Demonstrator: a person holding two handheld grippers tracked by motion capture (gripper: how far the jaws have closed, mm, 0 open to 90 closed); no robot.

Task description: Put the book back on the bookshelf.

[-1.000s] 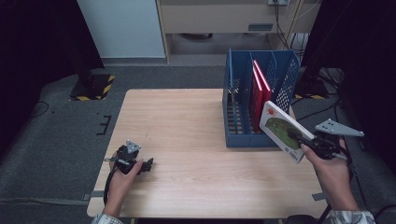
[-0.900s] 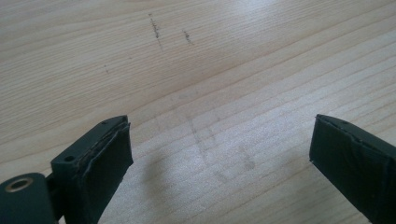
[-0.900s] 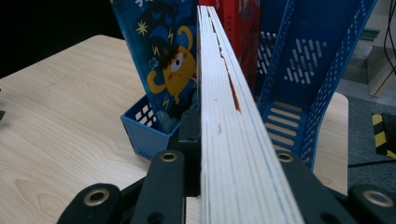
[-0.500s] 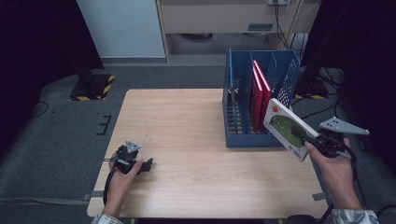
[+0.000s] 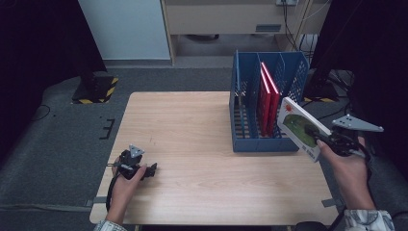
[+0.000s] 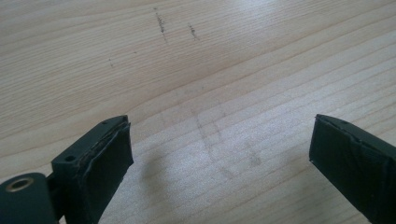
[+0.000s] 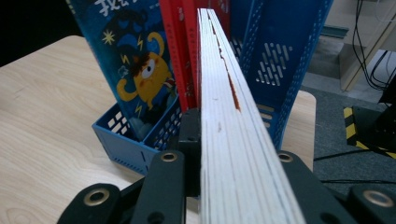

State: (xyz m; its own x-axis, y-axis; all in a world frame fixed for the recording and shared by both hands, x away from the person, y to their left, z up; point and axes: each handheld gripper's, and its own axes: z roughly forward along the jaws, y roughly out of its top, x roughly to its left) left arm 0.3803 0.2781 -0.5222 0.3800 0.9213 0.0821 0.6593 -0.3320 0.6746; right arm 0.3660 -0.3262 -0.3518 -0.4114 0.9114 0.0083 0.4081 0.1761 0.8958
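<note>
The right gripper [image 5: 321,140] pinches a white book [image 5: 299,127], apparently clear of the blue rack [image 5: 262,144] at ten o'clock; the left gripper [image 5: 150,169] rests spread on the table [image 5: 192,125].

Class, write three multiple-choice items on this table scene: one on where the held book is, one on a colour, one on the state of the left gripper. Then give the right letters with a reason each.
1. Where is the book that the right gripper holds?
A. lying flat at the table's middle
B. in the air beside the rack's right side
C. on the floor

2. What colour is the rack on the table?
A. blue
B. yellow
C. white

3. How does the left gripper stand?
A. shut on a book
B. shut on a pen
C. open, with nothing between its jaws

Answers:
1 B, the high view shows the book tilted, off the table, right of the rack.
2 A, its walls and base are blue in the high view and the right gripper view.
3 C, the left gripper view shows bare wood between the parted jaws.
</note>
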